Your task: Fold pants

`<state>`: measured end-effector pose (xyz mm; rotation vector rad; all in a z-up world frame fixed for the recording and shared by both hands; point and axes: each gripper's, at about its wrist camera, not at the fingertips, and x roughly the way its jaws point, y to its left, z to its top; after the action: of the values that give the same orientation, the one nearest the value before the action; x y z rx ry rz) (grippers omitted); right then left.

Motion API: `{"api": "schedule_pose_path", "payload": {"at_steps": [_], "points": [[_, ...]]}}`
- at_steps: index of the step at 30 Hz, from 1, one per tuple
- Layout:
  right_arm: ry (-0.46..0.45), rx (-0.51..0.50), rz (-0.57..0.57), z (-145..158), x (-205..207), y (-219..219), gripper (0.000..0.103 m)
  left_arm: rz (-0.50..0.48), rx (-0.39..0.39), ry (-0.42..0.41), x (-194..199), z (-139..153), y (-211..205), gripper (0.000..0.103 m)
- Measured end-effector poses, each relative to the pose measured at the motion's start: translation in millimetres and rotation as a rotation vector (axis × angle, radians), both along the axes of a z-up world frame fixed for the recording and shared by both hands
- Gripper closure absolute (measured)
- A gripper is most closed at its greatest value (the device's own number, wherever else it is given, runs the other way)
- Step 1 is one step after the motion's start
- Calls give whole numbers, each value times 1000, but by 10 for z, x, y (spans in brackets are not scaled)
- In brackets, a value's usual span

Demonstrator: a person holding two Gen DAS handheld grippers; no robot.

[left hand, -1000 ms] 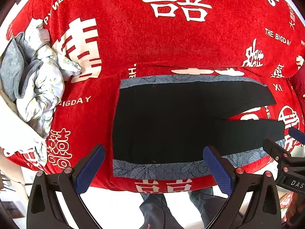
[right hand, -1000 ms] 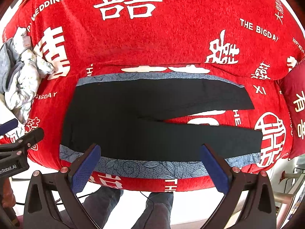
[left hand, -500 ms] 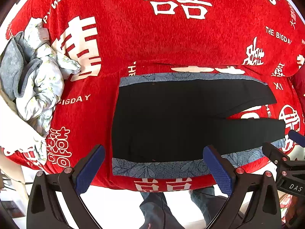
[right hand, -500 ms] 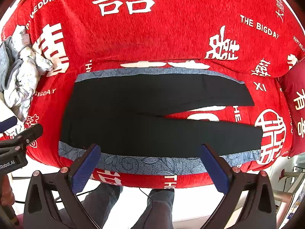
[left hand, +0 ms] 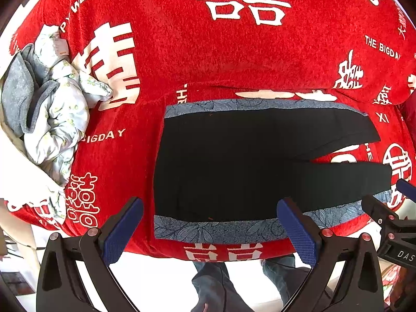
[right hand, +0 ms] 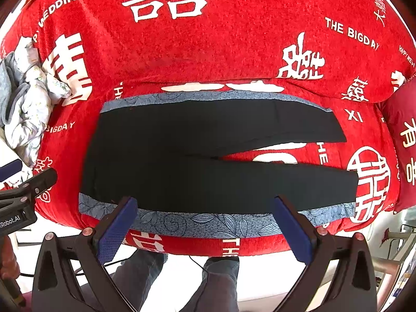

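While the black pants (right hand: 182, 156) sit slightly lower in frame than before, they lie flat mid-frame. Left gripper (left hand: 210, 228) and right gripper (right hand: 205, 223) both gape wide, empty, touching nothing.

Red wedding-print blanket (left hand: 234, 59), crumpled floral and grey bedding (left hand: 49, 109) at its left edge

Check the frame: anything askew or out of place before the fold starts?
Pants lie flat on the blue mat, legs splayed in a V rather than stacked, as expected before folding. The one untidy thing is a crumpled pile of clothes at the left edge of the red cover. Both grippers are open and empty.
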<state>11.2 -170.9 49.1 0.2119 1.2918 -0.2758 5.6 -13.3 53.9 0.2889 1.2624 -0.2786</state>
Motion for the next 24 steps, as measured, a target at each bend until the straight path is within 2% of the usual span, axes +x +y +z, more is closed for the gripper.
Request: {"api": "schedule_pose_path", "payload": {"at_steps": [24], "points": [[-14,14,-22,-4,70,-125,0,1,22,-13,78,18,-103,0]]}}
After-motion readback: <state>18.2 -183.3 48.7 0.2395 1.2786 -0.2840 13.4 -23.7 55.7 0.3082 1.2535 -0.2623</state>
